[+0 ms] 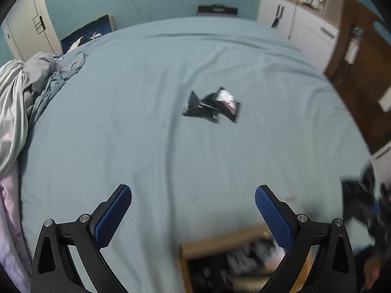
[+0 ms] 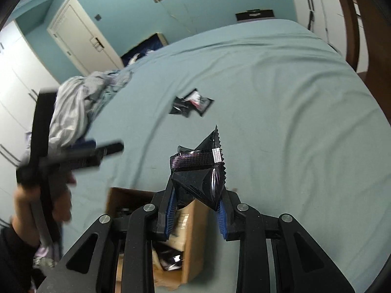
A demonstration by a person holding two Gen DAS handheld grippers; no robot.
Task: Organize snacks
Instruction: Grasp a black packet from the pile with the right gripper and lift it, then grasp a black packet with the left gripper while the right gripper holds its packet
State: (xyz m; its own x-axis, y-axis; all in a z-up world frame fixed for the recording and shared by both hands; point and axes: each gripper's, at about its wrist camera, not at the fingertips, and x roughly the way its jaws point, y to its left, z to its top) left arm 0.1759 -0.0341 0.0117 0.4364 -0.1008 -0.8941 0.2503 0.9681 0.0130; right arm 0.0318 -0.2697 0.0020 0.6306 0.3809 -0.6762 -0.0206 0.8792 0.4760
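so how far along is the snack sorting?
Partly done. Done: the cardboard box already holds several dark packets. In hand: the right tool is clamped on one black snack packet, above the box. Left: a small pile of packets lies mid-bed on the blue sheet; the left tool is open and empty.

We can read no text: the print on the black snack packets (image 1: pixel 212 104) far out on the bed (image 1: pixel 171 146) is too blurred.
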